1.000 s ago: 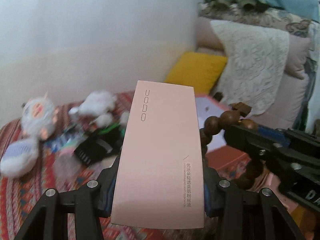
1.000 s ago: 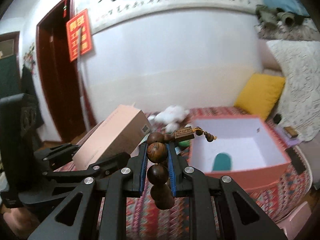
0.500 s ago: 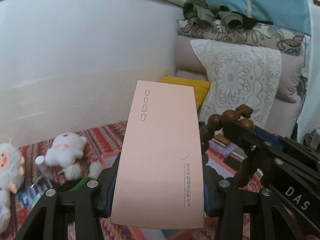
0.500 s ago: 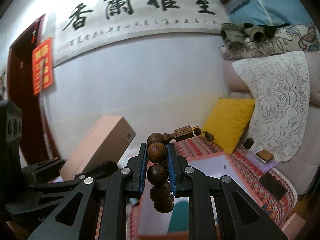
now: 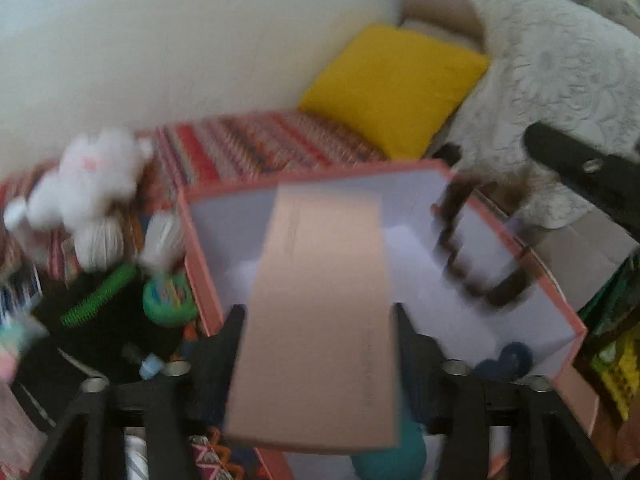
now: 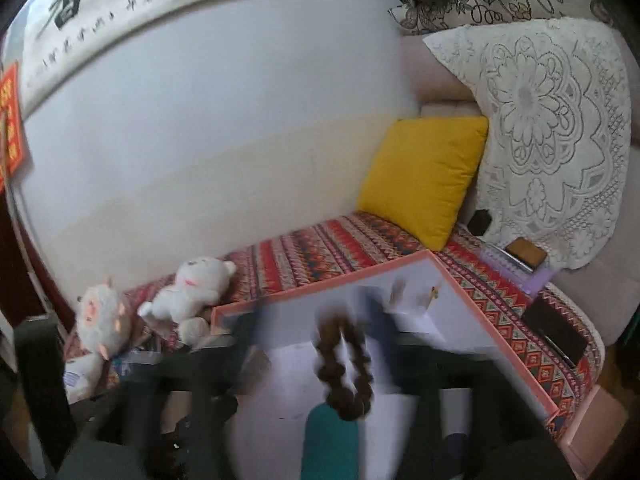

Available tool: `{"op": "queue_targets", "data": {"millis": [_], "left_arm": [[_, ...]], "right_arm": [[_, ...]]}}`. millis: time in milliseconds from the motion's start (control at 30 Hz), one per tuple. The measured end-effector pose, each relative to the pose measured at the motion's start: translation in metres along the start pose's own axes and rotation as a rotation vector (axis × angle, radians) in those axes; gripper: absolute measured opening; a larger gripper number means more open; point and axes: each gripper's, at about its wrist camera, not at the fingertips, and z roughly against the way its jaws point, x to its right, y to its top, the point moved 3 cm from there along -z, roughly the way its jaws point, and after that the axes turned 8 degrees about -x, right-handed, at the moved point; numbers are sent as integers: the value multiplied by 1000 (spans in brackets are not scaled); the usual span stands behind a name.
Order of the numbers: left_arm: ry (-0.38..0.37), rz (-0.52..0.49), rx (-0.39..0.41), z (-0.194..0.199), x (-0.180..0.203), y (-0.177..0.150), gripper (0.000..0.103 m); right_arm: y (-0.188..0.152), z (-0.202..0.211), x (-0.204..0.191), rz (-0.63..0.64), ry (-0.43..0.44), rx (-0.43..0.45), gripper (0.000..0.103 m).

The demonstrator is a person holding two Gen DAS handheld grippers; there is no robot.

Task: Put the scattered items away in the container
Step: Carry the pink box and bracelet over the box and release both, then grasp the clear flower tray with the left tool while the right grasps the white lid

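While left gripper [image 5: 316, 316] fingers clamp pink carton [image 5: 320, 320] above open box [image 5: 200, 264], lower carton level before releasing. Right gripper [image 6: 344, 344] blurred, grip unclear; bead string [image 6: 346, 372] dangles over box, near teal item [image 6: 330, 440].

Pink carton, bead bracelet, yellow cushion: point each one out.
Pink carton [image 5: 320, 312]: left wrist view, middle of its broad top face.
Bead bracelet [image 6: 344, 364]: right wrist view, blurred hanging loop of brown beads.
Yellow cushion [image 6: 424, 178]: right wrist view, centre of its front.
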Motion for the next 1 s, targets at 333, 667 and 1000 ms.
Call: {"op": "queue_targets", "data": {"millis": [333, 667, 1000], "left_arm": [[48, 104, 92, 52, -46, -17, 97], [293, 248, 99, 111, -165, -106, 100], [328, 391, -58, 72, -264, -191, 100]], "right_arm": [[-16, 16, -49, 53, 18, 59, 100], [-85, -2, -192, 214, 299, -91, 101], [-201, -77, -269, 457, 144, -384, 101]]}}
